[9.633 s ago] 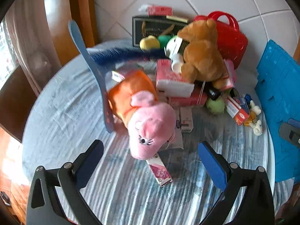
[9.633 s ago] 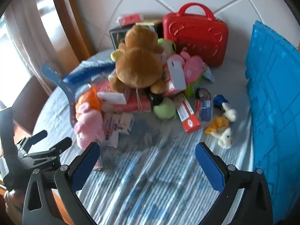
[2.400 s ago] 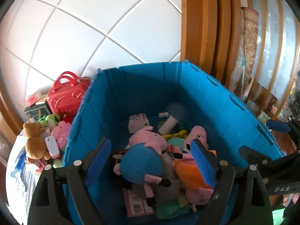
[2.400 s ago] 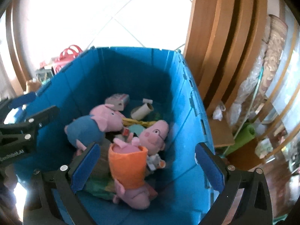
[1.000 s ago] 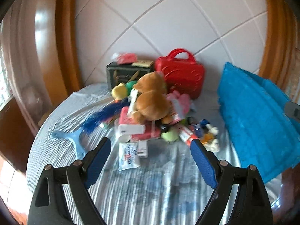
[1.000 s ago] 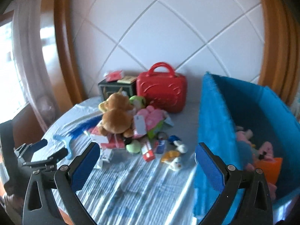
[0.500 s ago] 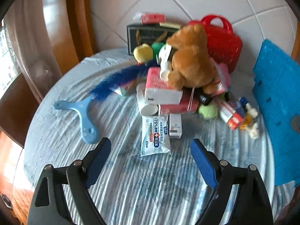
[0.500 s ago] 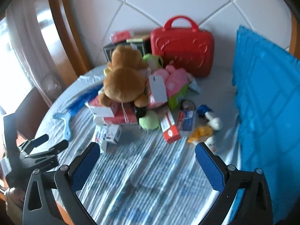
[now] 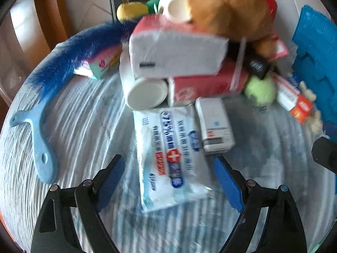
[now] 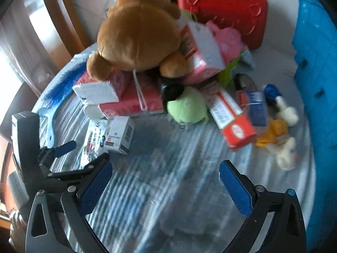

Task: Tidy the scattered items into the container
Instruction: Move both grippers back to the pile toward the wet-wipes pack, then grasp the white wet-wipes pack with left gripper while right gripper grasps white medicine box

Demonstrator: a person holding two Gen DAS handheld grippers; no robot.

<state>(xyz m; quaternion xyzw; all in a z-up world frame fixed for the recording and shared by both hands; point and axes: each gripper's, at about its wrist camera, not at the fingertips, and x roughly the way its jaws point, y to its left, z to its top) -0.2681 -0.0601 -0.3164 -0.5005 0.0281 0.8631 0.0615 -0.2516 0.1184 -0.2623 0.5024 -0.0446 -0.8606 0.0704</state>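
Note:
A white and blue wipes pack (image 9: 168, 154) lies flat on the striped tablecloth, its near end between the fingers of my left gripper (image 9: 168, 181). The jaws are closing, and the blue pads stand clear of the pack on both sides. A small white box (image 9: 214, 124) rests against the pack's right edge. The right wrist view shows the left gripper (image 10: 84, 151) low over the wipes pack (image 10: 92, 139). My right gripper (image 10: 165, 189) hangs open over bare cloth with nothing between its fingers. The blue container (image 10: 316, 84) stands at the right edge.
Behind the pack is a pile: a brown teddy bear (image 10: 137, 35), tissue packs (image 9: 177, 50), a white jar (image 9: 145, 94) and a green plush (image 10: 185, 105). A red case (image 10: 223, 6) stands at the back. A blue brush (image 9: 42, 113) lies left, a red-ended box (image 10: 229, 118) and a yellow toy (image 10: 280, 135) right.
Both grippers have come down and closer to the table, so the pile looms larger. The wipes pack now sits between the left fingers, which have narrowed slightly.

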